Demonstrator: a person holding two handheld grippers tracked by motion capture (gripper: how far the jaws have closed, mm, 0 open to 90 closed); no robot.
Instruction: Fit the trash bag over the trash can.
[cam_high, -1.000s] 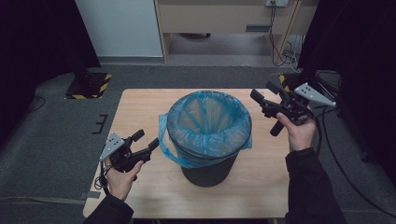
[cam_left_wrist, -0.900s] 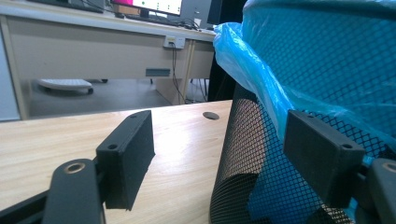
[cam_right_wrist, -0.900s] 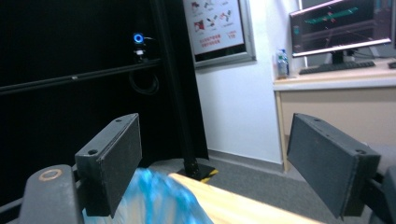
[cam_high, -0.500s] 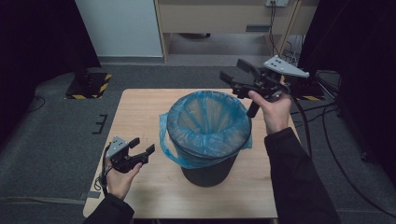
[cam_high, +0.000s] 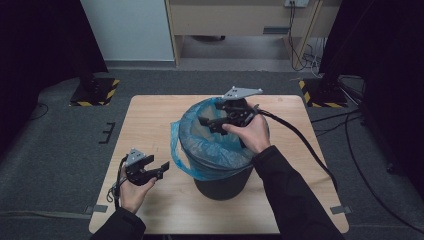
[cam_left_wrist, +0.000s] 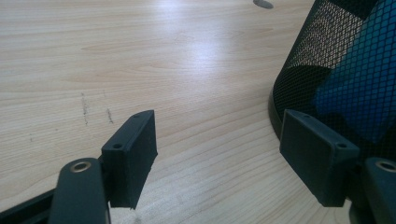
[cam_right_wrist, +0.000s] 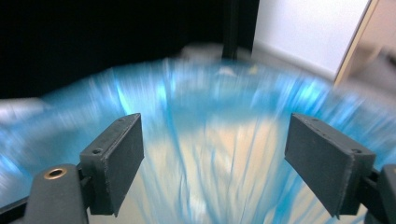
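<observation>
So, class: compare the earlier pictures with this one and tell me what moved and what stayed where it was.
The right claw swung from the table's right edge across to above the blue plastic liner bag in the black mesh bin, jaws open, holding nothing. The left claw stayed low by the bin's left side, open. Bin and bag stayed put on the light wooden table.
</observation>
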